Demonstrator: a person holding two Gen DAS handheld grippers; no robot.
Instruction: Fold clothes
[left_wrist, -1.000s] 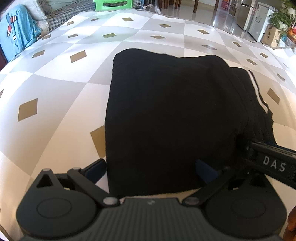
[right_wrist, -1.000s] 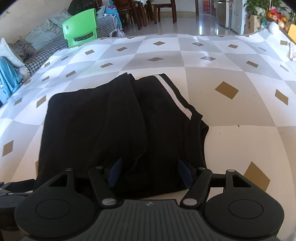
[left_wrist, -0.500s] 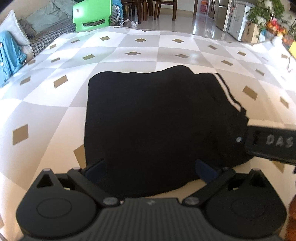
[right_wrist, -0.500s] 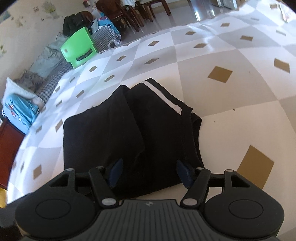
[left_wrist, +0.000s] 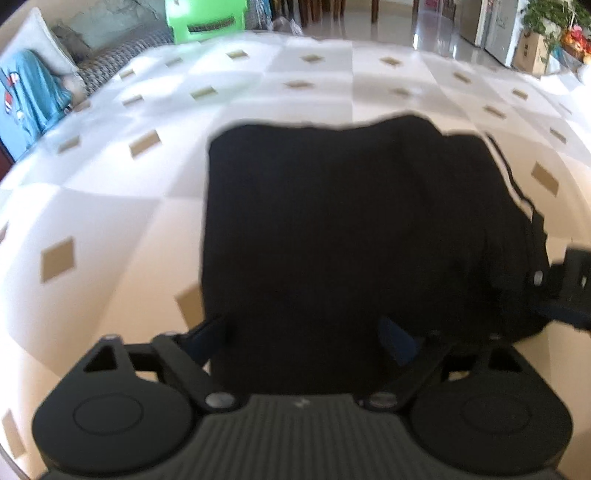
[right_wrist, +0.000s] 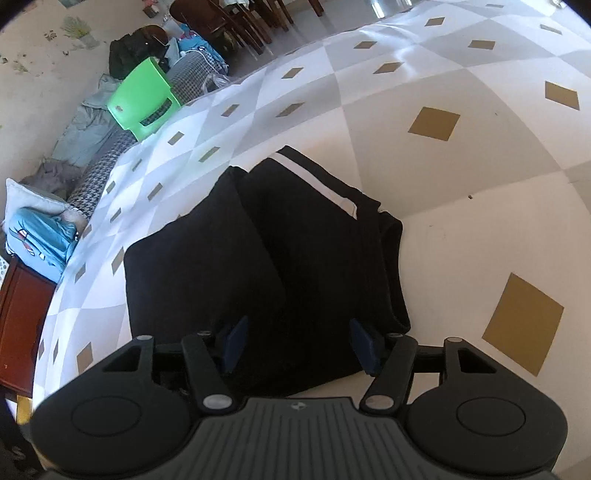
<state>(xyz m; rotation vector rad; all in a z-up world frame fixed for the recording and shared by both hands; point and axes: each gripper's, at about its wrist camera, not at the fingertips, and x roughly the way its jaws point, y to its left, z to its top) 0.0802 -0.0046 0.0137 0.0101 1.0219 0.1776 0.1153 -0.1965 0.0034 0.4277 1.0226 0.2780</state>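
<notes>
Black folded garment (left_wrist: 351, 229) is straddled at lower centre by both closing hand-held grippers (left_wrist: 306, 332) (right_wrist: 295, 343), nothing yet pinched; all layers should be caught evenly.

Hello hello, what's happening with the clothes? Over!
Left gripper and right gripper both closing over the near edge of the black garment. Garment folded on the table. Nothing blocking.

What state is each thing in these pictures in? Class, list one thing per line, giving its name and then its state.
black garment: folded into a compact block, lying flat on the table, white stripe showing on its right side.
left gripper: jaws closing, near edge of the garment between them.
right gripper: jaws closing, near edge of the garment between them.
checked tablecloth: spread flat under the garment.
green chair: upright beyond the table.
</notes>
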